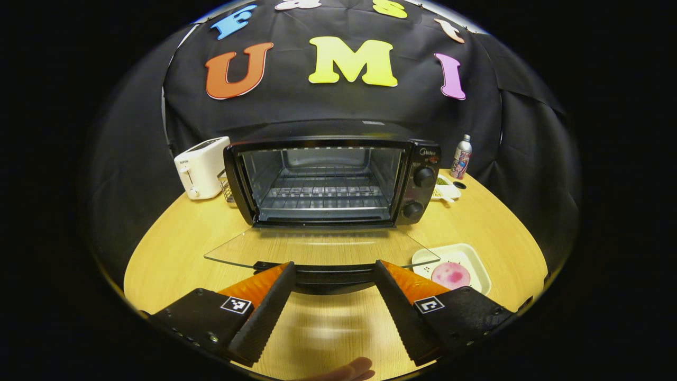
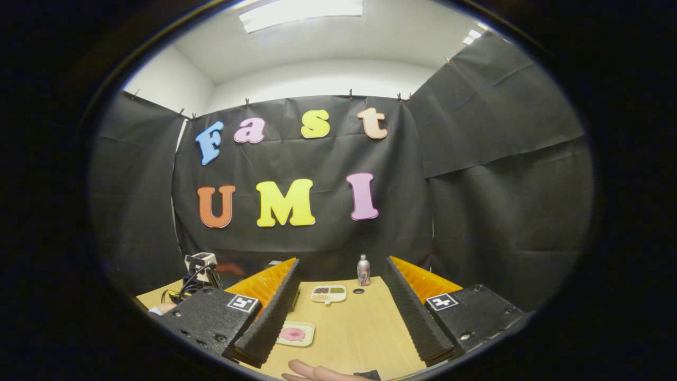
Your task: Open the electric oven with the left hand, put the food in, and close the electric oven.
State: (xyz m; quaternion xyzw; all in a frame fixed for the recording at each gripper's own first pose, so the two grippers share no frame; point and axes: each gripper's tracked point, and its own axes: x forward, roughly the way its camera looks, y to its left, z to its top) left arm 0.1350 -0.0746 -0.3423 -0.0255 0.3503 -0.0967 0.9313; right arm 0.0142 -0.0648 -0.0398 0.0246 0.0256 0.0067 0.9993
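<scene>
Left gripper view looks at the electric oven [image 1: 332,180], which stands on the wooden table [image 1: 180,248] with its front facing the camera. The glass door [image 1: 317,248] of the oven is folded down flat and the chamber is open; a wire rack [image 1: 322,198] lies inside the oven. The left gripper [image 1: 332,272] is just in front of the oven, at the dark handle [image 1: 330,275] on the front edge of the door. Its jaws are spread wide and grasp nothing; the handle lies between the two fingers, and whether they touch it I cannot tell.

The food [image 1: 450,274], a round pink piece, lies on a pale tray [image 1: 476,259] in front of the oven and toward its knob side, just beside the corner of the lowered door. Two knobs [image 1: 423,177] sit on that side of the oven. On the other side of the oven stands a white toaster [image 1: 202,166]. Past the knob side are a small white dish [image 1: 448,189] and a bottle [image 1: 461,157].

Right gripper view shows the right gripper [image 2: 341,304] raised above the table, well apart from the oven, with its jaws spread wide and empty. The tray with the food [image 2: 292,334] lies low between its fingers, and the dish [image 2: 328,293] and the bottle [image 2: 363,270] are farther back.
</scene>
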